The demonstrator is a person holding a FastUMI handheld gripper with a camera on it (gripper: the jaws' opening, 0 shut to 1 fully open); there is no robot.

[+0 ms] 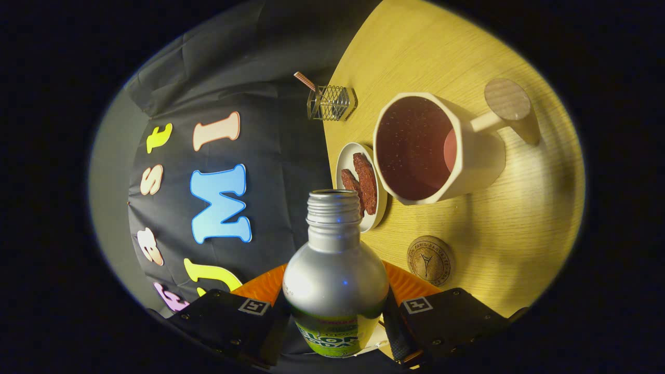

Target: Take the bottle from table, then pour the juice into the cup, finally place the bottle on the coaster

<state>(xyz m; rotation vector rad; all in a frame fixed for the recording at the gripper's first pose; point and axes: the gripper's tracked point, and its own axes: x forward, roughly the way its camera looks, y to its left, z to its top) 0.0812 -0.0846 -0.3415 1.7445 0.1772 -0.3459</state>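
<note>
**Open bottle held tilted short of the cup, with biscuits in the line of a spill**

The gripper [335, 311] has its jaws clamped on the body of a silver soda bottle [335, 265], one finger pressing on each side of it below the shoulder. The cap is off and the threaded mouth points ahead toward the white cup [478, 161], which stands on the wooden surface [524, 228] well in from its near edge and already shows dark liquid inside. The whole scene sits at a slant, so the bottle looks to be tipped, though how far cannot be told.

The mouth appears to lie short of the cup's rim and closer to a small white dish of brown biscuits [361, 182], which stands at the surface's edge just beside the cup. Pouring from here would likely wet the dish or the wood rather than fill the cup. The smooth, rounded metal could also slip or turn between the fingers as it tips.

A round cork coaster [430, 259] lies near the fingers, between them and the cup, and it is bare. It is small, so a bottle set down off-centre could stand crooked. A wire holder [331, 102] stands further along the edge, and a wooden disc [508, 98] juts from the cup's handle side.
</note>
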